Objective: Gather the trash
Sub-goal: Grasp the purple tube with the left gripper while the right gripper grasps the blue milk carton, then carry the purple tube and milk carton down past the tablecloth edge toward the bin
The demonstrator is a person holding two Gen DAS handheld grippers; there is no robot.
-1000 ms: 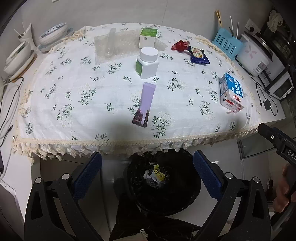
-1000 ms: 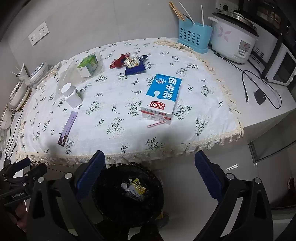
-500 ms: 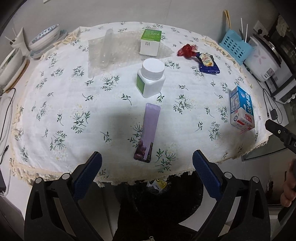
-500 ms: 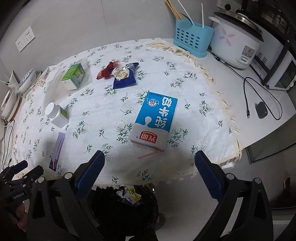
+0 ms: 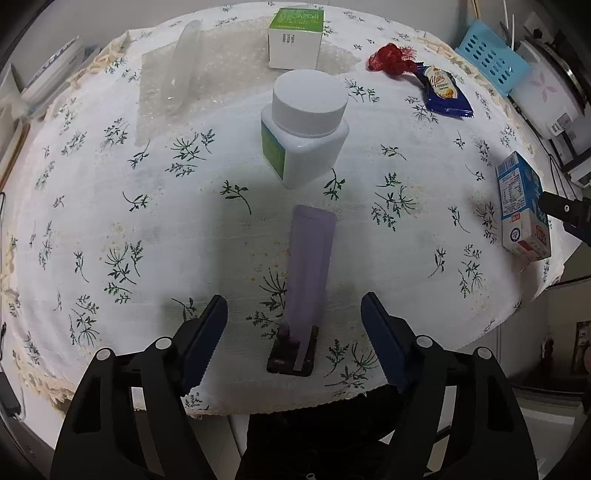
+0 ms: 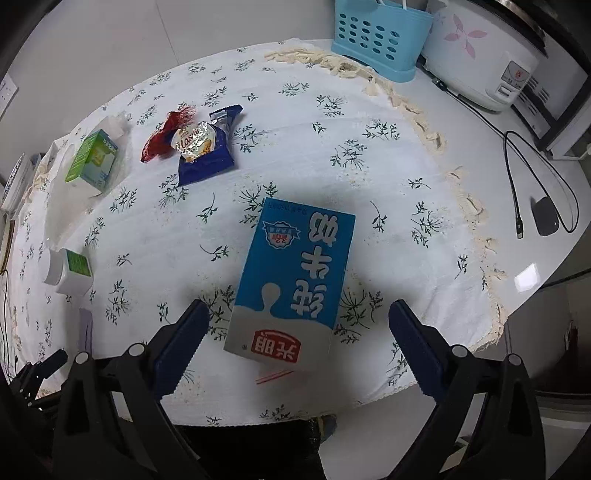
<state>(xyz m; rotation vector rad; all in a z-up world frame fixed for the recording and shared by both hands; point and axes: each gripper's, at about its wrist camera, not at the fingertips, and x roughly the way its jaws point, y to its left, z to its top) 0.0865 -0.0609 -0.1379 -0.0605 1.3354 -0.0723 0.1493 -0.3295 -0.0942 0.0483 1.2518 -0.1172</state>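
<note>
A flat purple wrapper (image 5: 309,275) lies on the flowered tablecloth (image 5: 147,221), its dark lower end between the fingers of my left gripper (image 5: 293,308). Those jaws are closing, the pads still apart from the wrapper. A blue and white milk carton (image 6: 295,275) lies flat near the table's front edge, with my right gripper (image 6: 298,314) standing open around its near end, not touching. The black trash bin (image 5: 317,417) shows as a dark shape below the table edge.
Further back stand a white bottle (image 5: 304,125), a green and white box (image 5: 295,37), a blue snack packet (image 5: 445,92) with red netting (image 5: 391,59), and clear bubble wrap (image 5: 177,77). A blue basket (image 6: 380,35), rice cooker (image 6: 487,48) and cable (image 6: 517,184) sit right.
Both grippers moved forward from over the trash bin to above the table and lower. The left jaws narrowed around the purple wrapper; the right now straddles the milk carton.
</note>
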